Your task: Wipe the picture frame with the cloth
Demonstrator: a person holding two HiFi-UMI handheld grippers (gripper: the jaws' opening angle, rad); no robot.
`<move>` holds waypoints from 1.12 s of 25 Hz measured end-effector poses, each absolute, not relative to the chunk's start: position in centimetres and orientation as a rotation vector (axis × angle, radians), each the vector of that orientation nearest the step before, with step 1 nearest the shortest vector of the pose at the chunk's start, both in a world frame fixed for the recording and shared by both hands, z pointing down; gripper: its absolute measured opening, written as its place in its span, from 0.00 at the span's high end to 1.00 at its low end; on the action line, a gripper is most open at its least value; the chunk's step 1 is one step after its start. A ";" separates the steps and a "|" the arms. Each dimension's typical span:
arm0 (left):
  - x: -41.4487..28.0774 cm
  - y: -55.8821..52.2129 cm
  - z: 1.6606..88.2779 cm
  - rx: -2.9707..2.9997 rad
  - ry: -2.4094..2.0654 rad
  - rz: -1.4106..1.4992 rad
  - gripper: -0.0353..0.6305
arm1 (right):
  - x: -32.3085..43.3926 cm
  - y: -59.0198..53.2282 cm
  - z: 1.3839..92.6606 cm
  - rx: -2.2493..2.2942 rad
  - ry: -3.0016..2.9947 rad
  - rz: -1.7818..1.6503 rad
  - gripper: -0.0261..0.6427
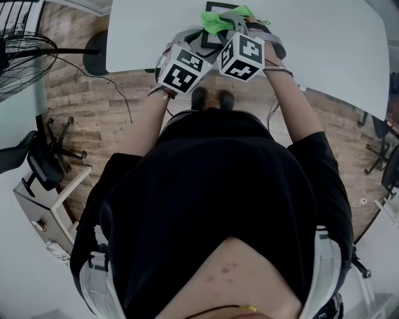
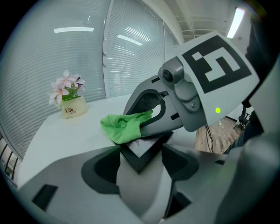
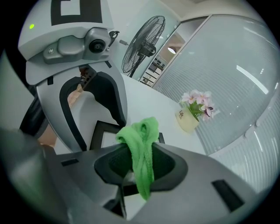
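A black picture frame [image 1: 219, 7] with a white face lies on the white table [image 1: 324, 50]. My left gripper [image 2: 140, 161] is shut on its near corner [image 2: 141, 154], which sits between the jaws. My right gripper [image 3: 140, 171] is shut on a green cloth [image 3: 142, 153], and a fold of it bunches above the jaws. In the left gripper view the cloth [image 2: 124, 127] rests on the frame's top, pressed down by the right gripper [image 2: 153, 114]. From the head view both grippers' marker cubes sit close together, with the cloth [image 1: 223, 20] just beyond them. The frame [image 3: 104, 134] shows partly behind the cloth.
A small cream pot of pink flowers [image 2: 71, 105] stands on the table by the glass wall, and it also shows as the pot [image 3: 191, 117] to the right. A standing fan [image 1: 25, 59] is off the table's left end. Office chairs stand on the wooden floor [image 1: 93, 112].
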State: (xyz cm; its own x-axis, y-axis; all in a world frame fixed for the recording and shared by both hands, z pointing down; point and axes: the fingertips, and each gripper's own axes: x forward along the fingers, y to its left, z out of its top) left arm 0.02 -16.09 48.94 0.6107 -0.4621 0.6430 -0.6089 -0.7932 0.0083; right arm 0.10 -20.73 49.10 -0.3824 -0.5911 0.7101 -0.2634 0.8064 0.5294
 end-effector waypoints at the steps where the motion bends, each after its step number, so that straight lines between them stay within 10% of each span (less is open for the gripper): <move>1: 0.0 -16.1 49.0 2.611 -0.882 0.947 0.48 | 0.1 -20.6 49.1 0.633 -1.978 -0.408 0.80; 28: -0.2 -16.1 49.2 2.610 -0.885 0.954 0.48 | -0.1 -18.8 49.3 0.554 -1.922 -0.526 0.80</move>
